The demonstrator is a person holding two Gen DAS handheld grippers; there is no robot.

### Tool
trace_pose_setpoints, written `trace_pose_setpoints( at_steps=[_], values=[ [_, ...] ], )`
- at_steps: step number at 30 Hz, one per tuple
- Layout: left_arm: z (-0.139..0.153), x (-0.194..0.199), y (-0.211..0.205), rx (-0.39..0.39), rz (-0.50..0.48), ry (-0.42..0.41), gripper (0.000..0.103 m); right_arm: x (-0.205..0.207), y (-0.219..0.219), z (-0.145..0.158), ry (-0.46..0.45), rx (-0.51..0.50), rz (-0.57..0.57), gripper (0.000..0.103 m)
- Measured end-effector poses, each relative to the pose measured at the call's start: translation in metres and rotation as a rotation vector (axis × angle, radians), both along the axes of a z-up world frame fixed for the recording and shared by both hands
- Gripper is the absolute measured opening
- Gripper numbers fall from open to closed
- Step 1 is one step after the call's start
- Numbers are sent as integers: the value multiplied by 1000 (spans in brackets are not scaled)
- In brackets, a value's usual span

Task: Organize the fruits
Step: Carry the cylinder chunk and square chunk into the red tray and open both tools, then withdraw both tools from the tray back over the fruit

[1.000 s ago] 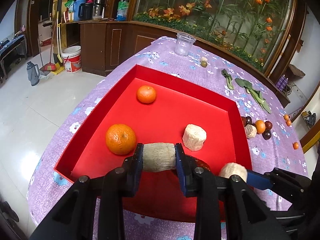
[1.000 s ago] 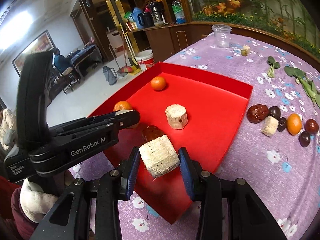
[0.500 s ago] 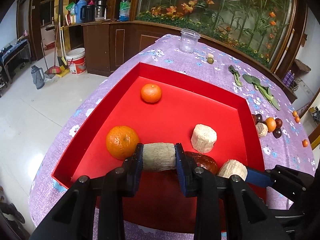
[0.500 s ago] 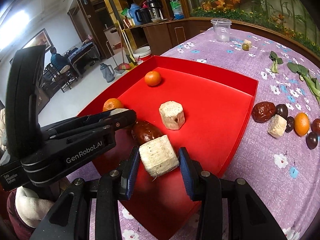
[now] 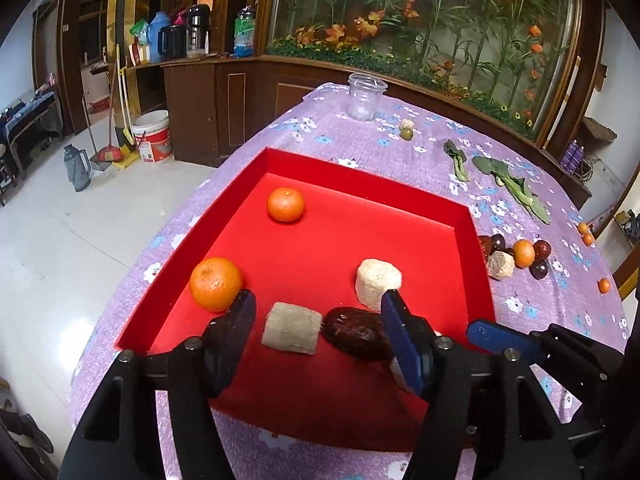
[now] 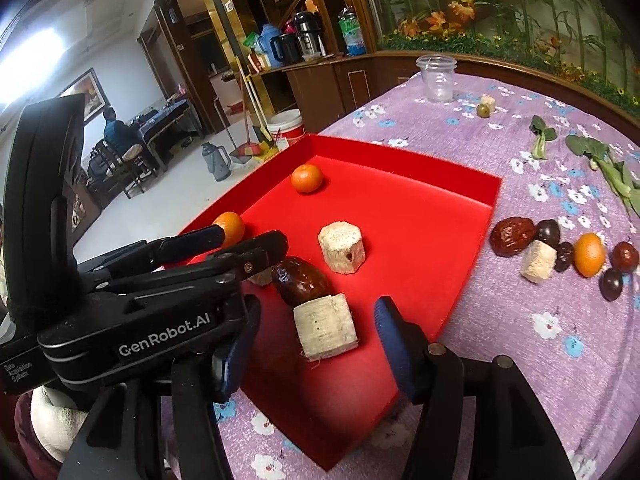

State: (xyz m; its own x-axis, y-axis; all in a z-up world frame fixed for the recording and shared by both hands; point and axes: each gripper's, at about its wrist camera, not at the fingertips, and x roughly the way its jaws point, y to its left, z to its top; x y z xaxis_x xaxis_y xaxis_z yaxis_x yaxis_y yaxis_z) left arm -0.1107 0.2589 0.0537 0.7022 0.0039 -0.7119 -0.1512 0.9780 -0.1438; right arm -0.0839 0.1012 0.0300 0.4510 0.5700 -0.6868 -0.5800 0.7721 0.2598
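A red tray [image 5: 360, 176] [image 6: 486, 216] on the purple floral table holds two oranges [image 5: 215, 284] [image 5: 285, 204], a dark red date [image 5: 356, 333] [image 6: 302, 280] and pale sugarcane chunks. My left gripper [image 5: 318, 320] hangs over the tray's near edge with its jaws opening. A sugarcane piece [image 5: 292, 328] lies loose between them, clear of both pads. My right gripper [image 6: 316, 340] is also opening, and a second sugarcane piece [image 6: 325, 332] rests on the tray floor between its jaws, untouched. A third chunk [image 5: 378, 283] [image 6: 342, 246] stands mid-tray.
To the right of the tray lies a cluster of dates, a sugarcane bit [image 6: 538, 261] and a small orange [image 6: 589, 254]. Green leaves [image 5: 512, 188], a clear plastic cup [image 5: 366, 96] and an olive [image 5: 407, 133] sit farther back. Beyond the table's left edge are the floor and a bucket [image 5: 153, 136].
Both grippers have spread their jaws and let go of their sugarcane pieces, which now lie on the tray floor. Neither hand has shifted much.
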Motion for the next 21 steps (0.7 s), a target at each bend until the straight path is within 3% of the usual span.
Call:
trace_pose_setpoints(
  at_steps=[14, 21],
  values=[
    [42, -36, -50, 129, -64, -89, 75, -24, -65, 22, -46, 41, -113, 65],
    [52, -45, -74, 167, -109, -108, 75, -32, -110, 28, -60, 58, -186, 66]
  ],
)
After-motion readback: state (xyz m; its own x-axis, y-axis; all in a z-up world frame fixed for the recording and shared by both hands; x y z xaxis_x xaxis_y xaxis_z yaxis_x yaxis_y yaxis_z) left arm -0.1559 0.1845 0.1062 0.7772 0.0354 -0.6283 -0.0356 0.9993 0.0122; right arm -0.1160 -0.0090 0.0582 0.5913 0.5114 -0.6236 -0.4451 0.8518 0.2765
